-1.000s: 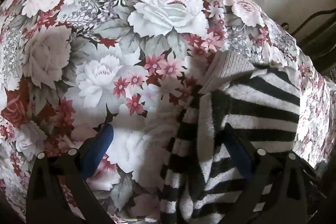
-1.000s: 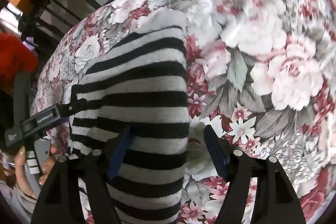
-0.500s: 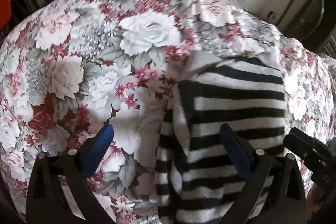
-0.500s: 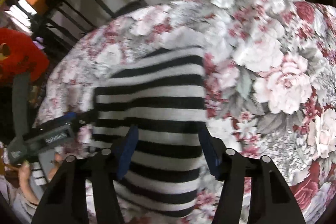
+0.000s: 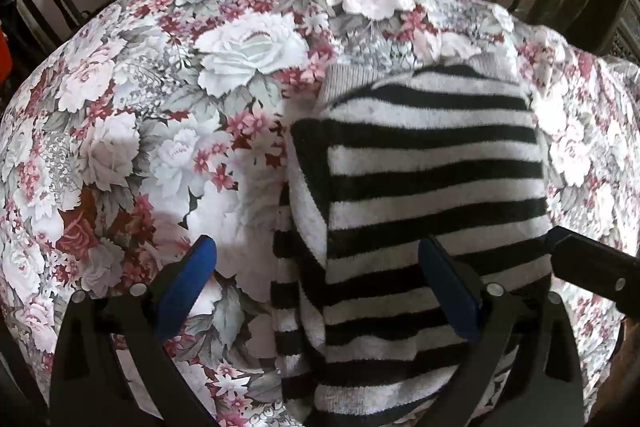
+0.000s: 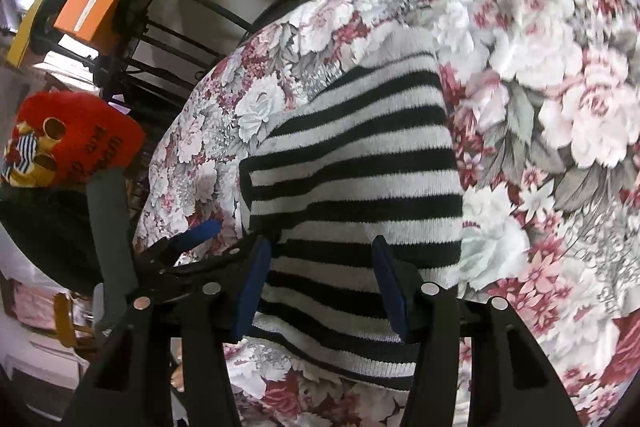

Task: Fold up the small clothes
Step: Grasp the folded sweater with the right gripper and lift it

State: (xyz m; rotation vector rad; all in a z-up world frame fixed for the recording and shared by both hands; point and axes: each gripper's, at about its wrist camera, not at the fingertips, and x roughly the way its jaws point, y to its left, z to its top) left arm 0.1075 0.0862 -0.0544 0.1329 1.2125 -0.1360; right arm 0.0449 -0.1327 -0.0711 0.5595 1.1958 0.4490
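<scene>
Your striped garment (image 5: 420,187) lies folded on the floral-covered counter (image 5: 160,107), centre-right of frame. Your left hand-held gripper (image 5: 320,287) gapes empty; your right hand-held gripper (image 6: 320,279), jaws just narrowing, straddles the knit without pinching it.

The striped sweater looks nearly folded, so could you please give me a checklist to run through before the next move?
1. Striped sweater lies folded on the floral cloth: ok.
2. Left gripper open, nothing pinched: ok.
3. Right gripper free of the knit: ok; its jaws have just been closing, the pads stand apart above the sweater.
4. Left edge tidy: not ok, a folded layer sticks out past the top layer in the left wrist view.
5. Grippers clear of each other: cannot tell, they sit close at the sweater's near corner.
6. Underside layers flat: cannot tell, hidden.
</scene>
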